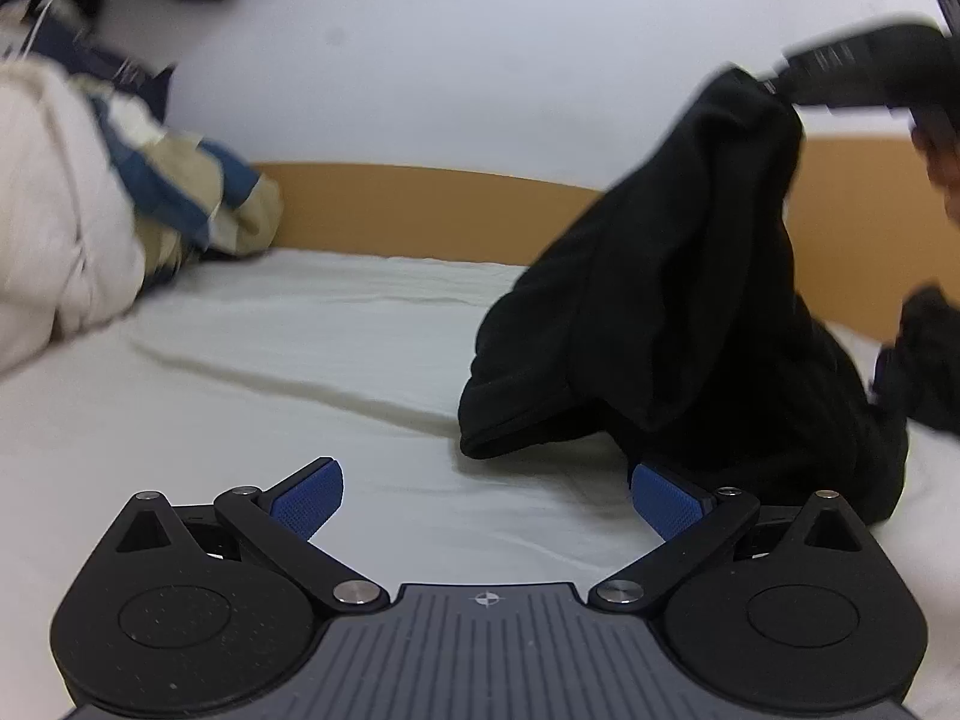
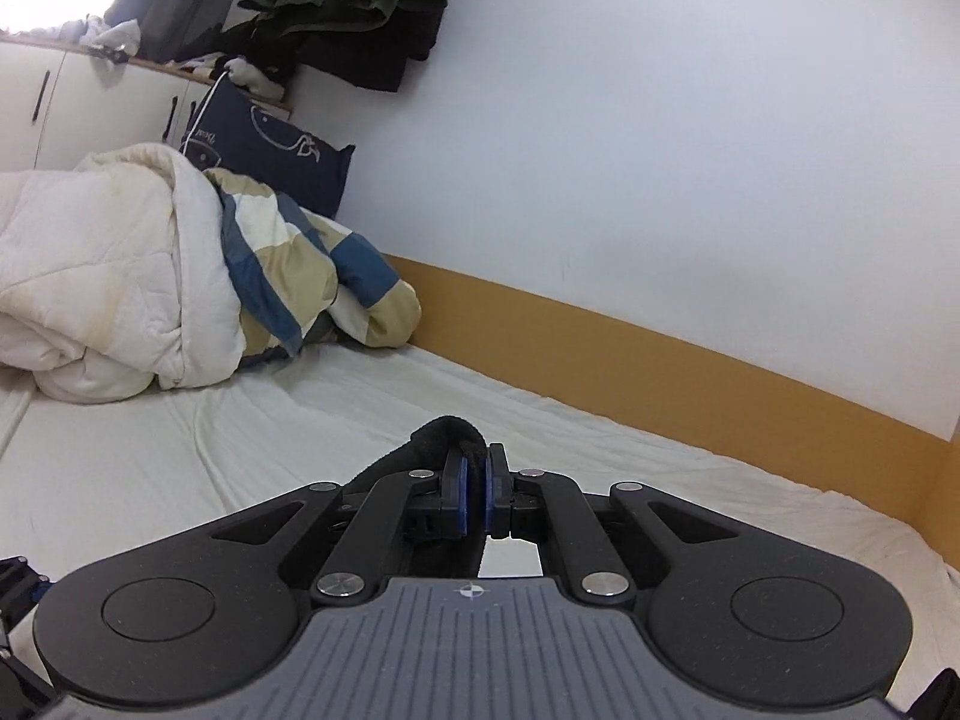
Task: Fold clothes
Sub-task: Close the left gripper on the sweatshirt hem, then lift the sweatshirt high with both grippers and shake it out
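The left hand-held gripper (image 1: 486, 501) hovered low over the white-sheeted bed (image 1: 270, 396), its blue-padded fingers (image 1: 309, 498) spread apart. Just beside its right finger, a black fabric garment (image 1: 678, 312) hung in a peak, pinched at the top by what looked like the blurred right hand-held gripper (image 1: 774, 81).

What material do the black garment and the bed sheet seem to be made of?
Black garment: likely soft matte knit or fleece; it drapes in thick, dull folds. Bed sheet: probably thin woven cotton, matte white, with fine wrinkles.
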Demonstrator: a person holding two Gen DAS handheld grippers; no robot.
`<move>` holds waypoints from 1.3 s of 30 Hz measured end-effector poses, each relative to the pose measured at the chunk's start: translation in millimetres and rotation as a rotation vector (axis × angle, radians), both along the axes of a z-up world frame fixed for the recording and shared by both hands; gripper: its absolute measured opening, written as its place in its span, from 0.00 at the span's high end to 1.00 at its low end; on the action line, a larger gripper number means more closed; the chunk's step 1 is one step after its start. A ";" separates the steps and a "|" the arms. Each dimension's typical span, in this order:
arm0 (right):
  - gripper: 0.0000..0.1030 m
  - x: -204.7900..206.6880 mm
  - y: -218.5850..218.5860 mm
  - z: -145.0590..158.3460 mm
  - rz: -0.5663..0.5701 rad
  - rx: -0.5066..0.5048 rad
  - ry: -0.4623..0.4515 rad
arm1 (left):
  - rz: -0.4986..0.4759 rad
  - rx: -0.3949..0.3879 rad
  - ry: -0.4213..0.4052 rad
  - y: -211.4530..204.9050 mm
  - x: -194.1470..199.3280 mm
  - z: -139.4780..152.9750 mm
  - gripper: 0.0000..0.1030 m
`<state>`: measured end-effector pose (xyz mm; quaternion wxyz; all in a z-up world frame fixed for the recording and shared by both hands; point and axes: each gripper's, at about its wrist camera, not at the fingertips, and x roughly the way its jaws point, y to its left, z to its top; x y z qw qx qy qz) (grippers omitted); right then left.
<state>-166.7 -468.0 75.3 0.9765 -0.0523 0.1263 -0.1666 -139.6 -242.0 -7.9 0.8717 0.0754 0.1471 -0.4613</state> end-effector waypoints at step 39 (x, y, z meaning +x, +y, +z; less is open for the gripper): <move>0.94 -223.6 23.3 133.6 -0.111 0.035 -0.279 | 0.086 -0.086 -0.378 -51.5 12.6 240.7 0.96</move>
